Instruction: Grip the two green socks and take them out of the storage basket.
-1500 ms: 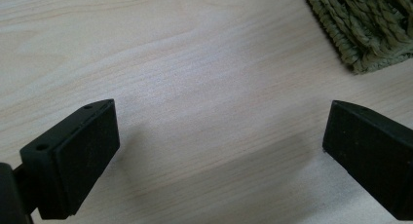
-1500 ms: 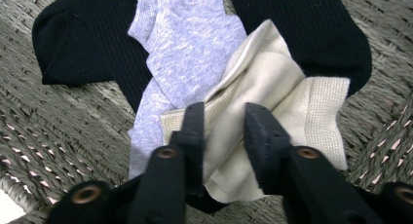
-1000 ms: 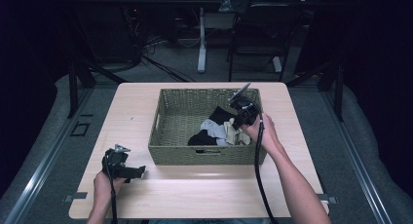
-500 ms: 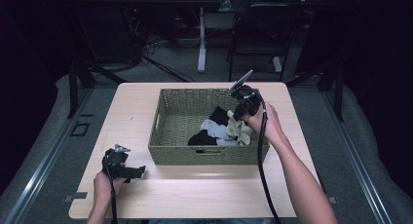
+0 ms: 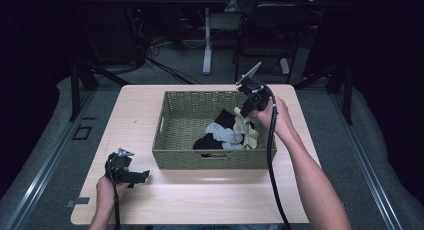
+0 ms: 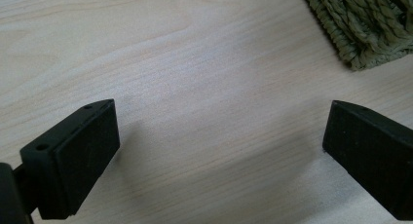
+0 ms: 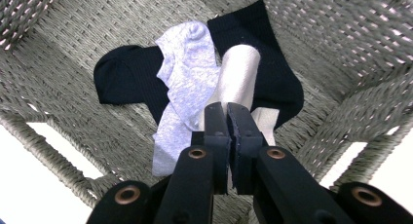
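While right gripper point(image 7: 227, 112) clamps cream sock point(image 7: 238, 75): two black, one grey.

Woven wicker basket point(image 5: 180, 115); soft knit cloth socks point(image 7: 187, 73); smooth matt wood table point(image 5: 200, 200).

You work in a dim lab or recording room: a pale wooden table point(image 5: 200, 200) stands on grey floor, with tangled cables point(image 5: 150, 45), metal stand legs point(image 5: 207, 45) and a dark chair point(image 5: 265, 40) behind it.
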